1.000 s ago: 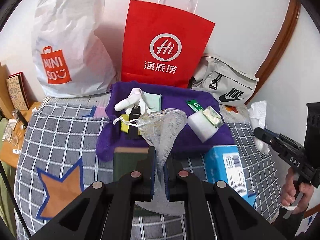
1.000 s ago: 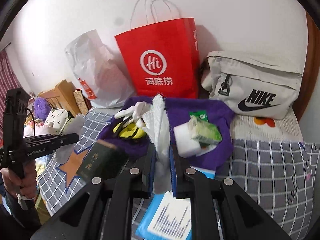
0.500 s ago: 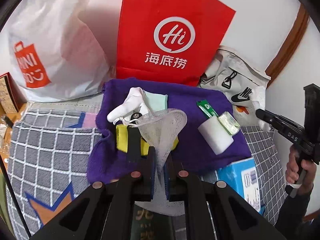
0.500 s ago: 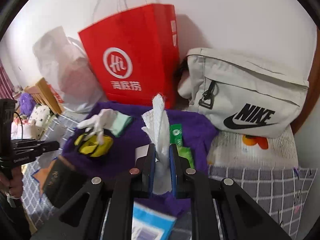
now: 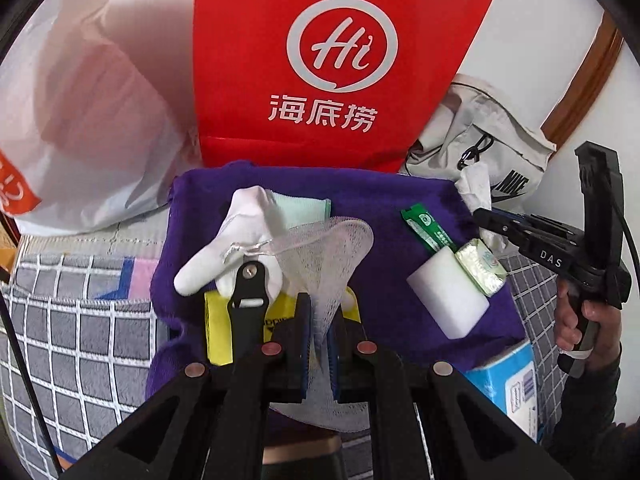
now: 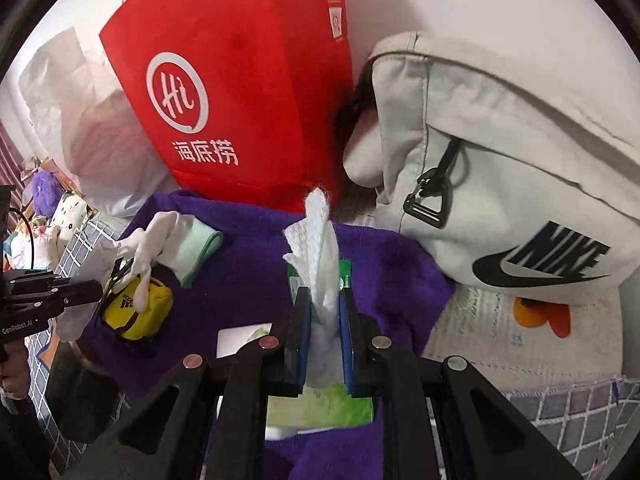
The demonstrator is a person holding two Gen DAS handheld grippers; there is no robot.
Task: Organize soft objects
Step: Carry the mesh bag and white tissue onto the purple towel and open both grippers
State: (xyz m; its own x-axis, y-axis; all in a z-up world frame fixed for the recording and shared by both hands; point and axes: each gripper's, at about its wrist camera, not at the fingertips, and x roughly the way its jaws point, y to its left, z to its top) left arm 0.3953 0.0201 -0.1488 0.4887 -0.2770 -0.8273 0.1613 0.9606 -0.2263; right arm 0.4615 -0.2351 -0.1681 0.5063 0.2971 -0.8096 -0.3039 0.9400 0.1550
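Our left claw [image 5: 318,332] is clamped on a mesh pouch [image 5: 332,248] low in the frame's centre, over a purple towel [image 5: 384,196] crowded with a white sock [image 5: 240,236], yellow pouch [image 5: 218,328], sponge [image 5: 446,300] and green packets [image 5: 428,228]. Our right claw [image 6: 324,332] is clamped on a white tissue [image 6: 318,248] standing upright mid-frame. A red bag [image 5: 332,60] and a Nike bag [image 6: 500,160] wall off the top; only the left view shows the blue box [image 5: 508,384] at lower right.

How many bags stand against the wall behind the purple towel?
3: a white plastic bag on the left, a red paper bag in the middle, a grey Nike bag on the right. Others may be hidden behind them.
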